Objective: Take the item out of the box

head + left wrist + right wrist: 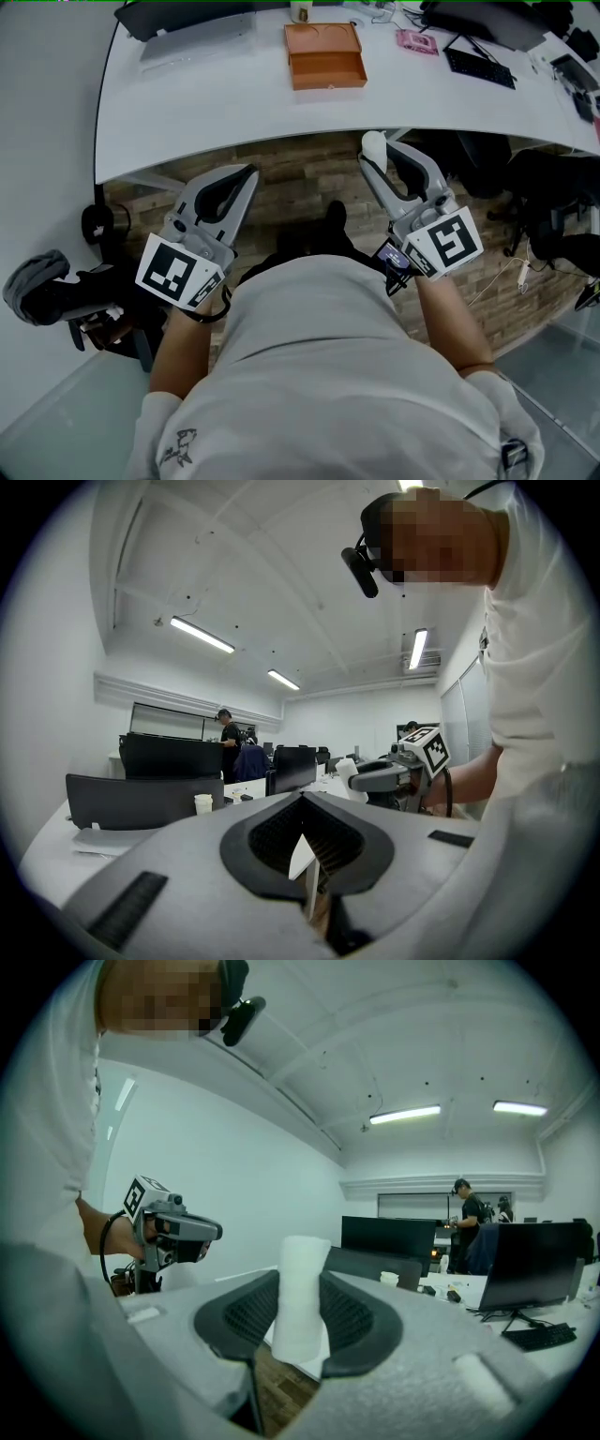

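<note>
An open orange box (324, 54) lies on the white table (206, 112), far ahead of both grippers. My right gripper (373, 157) is held low in front of the person's body, below the table's near edge. It is shut on a white cylindrical roll (373, 143), which stands upright between the jaws (300, 1302). My left gripper (247, 174) is level with it on the left, its jaws shut with nothing between them (302, 801). Each gripper shows in the other's view: the right gripper (394, 771) and the left gripper (169, 1227).
On the table's far side are a black keyboard (479, 66), a pink item (416, 41), a grey laptop (197, 37) and a cup (300, 9). A black chair (553, 216) stands at the right over the brick-patterned floor (309, 178). People stand by distant monitors (534, 1265).
</note>
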A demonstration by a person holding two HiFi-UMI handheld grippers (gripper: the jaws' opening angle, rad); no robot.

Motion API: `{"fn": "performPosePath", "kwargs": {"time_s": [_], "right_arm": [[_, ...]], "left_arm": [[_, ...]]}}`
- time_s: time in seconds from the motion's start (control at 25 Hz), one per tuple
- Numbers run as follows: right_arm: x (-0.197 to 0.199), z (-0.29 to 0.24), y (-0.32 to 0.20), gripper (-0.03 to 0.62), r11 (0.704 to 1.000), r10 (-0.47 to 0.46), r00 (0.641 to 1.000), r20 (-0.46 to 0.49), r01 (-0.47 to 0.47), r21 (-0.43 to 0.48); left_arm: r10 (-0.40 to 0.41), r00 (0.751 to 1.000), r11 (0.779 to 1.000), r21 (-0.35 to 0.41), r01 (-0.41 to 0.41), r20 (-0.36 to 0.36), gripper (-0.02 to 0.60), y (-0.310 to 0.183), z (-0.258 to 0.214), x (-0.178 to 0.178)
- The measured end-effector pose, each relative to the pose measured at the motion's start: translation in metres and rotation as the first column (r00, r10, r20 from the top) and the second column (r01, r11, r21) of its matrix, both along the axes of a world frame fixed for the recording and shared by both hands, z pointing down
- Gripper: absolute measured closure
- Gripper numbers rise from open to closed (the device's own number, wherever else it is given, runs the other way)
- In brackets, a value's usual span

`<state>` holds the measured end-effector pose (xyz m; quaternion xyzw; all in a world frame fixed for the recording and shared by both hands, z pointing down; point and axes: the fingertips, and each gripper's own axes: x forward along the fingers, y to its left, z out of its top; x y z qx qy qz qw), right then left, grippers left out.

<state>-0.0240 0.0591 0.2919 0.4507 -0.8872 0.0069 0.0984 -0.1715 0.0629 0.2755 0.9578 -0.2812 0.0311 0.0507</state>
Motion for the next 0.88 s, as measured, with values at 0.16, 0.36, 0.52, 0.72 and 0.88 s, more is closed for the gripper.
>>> {"fn": "performPosePath", "kwargs": {"time_s": [0.16,0.36,0.52,0.72,0.88], "right_arm": [[-0.013,-0.002,0.016,0.462,1.0,0.012,1.0,0.005,-0.012,0.019],[-0.02,-0.007,0.03,0.462,0.999,0.023,1.0,0.007,-0.023,0.03],[-0.025,-0.006,0.037,0.462,1.0,0.019,1.0,0.008,-0.019,0.022],[-0.029,-0.005,0.042,0.462,1.0,0.019,1.0,0.006,-0.019,0.022],[-0.034,-0.006,0.043,0.464,1.0,0.018,1.0,-0.001,-0.018,0.026]], "left_arm": [[0.009,1.0,1.0,0.003,-0.009,0.011,0.583,0.012,0.004,-0.011],[0.002,1.0,1.0,0.003,-0.002,0.018,0.583,0.023,0.008,-0.023],[-0.003,1.0,1.0,-0.004,0.003,0.007,0.583,0.029,0.008,-0.028],[-0.004,1.0,1.0,-0.008,0.004,-0.006,0.583,0.034,0.009,-0.029],[-0.002,1.0,1.0,-0.006,0.002,-0.011,0.583,0.036,0.008,-0.032]]}}
